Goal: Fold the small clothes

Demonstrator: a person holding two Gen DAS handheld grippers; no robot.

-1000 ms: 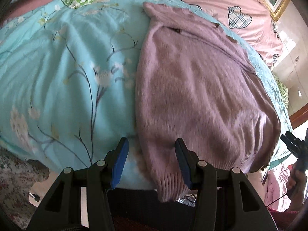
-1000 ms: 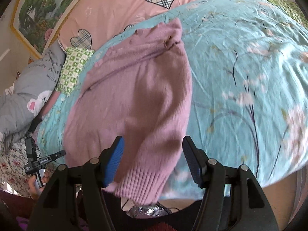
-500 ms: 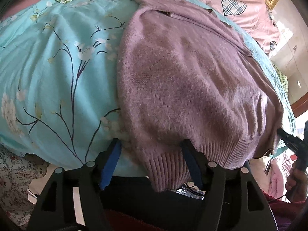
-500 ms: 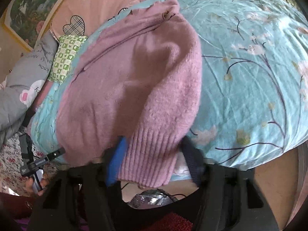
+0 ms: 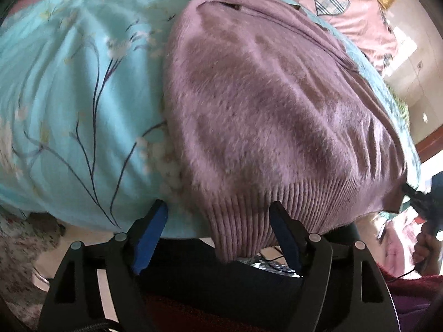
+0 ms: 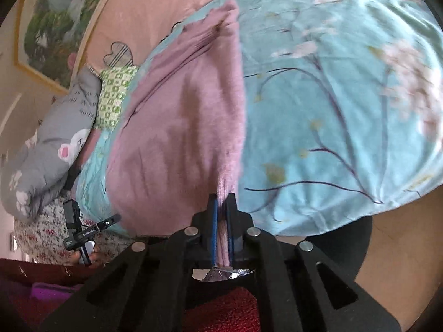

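Left wrist view: a fuzzy mauve sweater (image 5: pixel 265 105) lies flat on a turquoise bedspread (image 5: pixel 77 105) printed with dark branches and pale blossoms. Its collar is at the far end, and its ribbed hem (image 5: pixel 249 221) hangs over the near edge of the bed. The left gripper (image 5: pixel 218 221) sits at that near edge with its blue pads (image 5: pixel 149 232) spread wide and still opening. The left corner of the hem droops between the pads, and neither pad presses on it. Left of the sweater, the bedspread lies bare all the way to its far edge. At the right border, a hand (image 5: pixel 426 249) holds the other gripper at the sweater's right hem corner.

Right wrist view: the right gripper (image 6: pixel 221 207) has its pads pressed almost together, still closing, and pinches the right edge of the sweater (image 6: pixel 177 144) near the hem, the knit bunched up between them. Right of the sweater, the bedspread (image 6: pixel 346 110) stretches wide and bare to its near edge, which overhangs a tan floor (image 6: pixel 401 235). Left of the sweater, a narrow strip of bedspread ends at a green checked pillow (image 6: pixel 113 99) and a grey printed cushion (image 6: pixel 55 144). Beyond the far edge lies a pink sheet (image 6: pixel 155 8) with plaid hearts, then a framed landscape picture (image 6: pixel 55 22) on the wall.
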